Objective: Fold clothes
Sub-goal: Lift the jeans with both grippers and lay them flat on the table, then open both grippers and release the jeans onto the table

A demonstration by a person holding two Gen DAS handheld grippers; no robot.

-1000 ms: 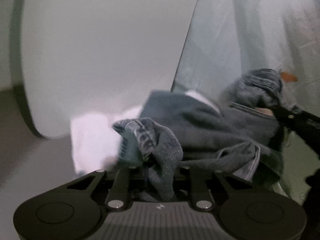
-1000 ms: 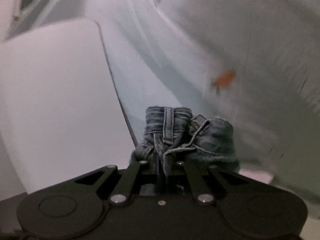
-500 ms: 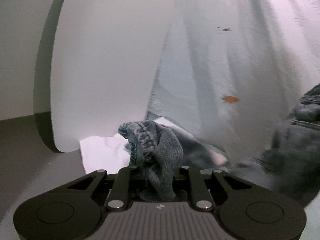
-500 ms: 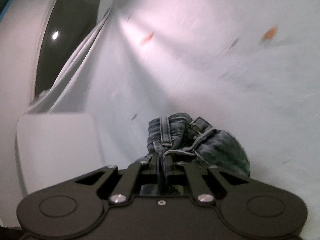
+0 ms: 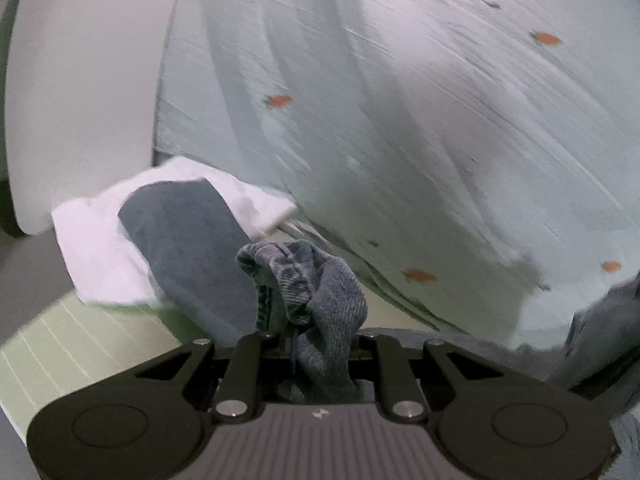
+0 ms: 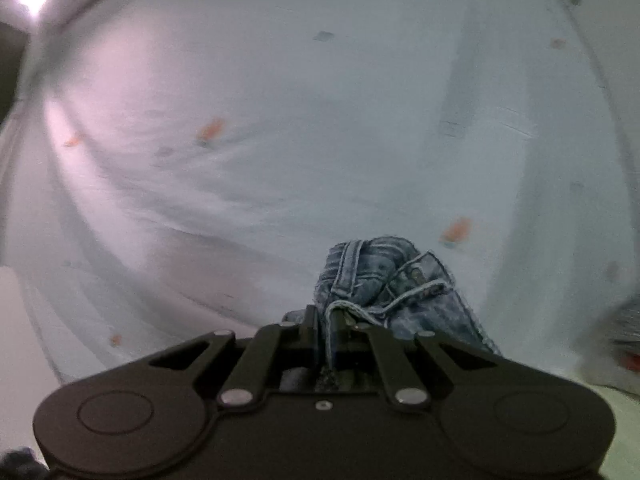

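Our left claw (image 5: 316, 344) is pinching a bunched fold of the denim jeans (image 5: 312, 280), while our right claw (image 6: 328, 320) is clamping the waistband with its belt loop. We are holding the jeans above a pale sheet (image 5: 420, 140), near a white cloth (image 5: 92, 248).

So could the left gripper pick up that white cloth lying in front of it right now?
Probably not yet. The left gripper is already shut on a bunch of jeans, so it has no free grip. The white cloth lies ahead to its left, partly under a grey garment.
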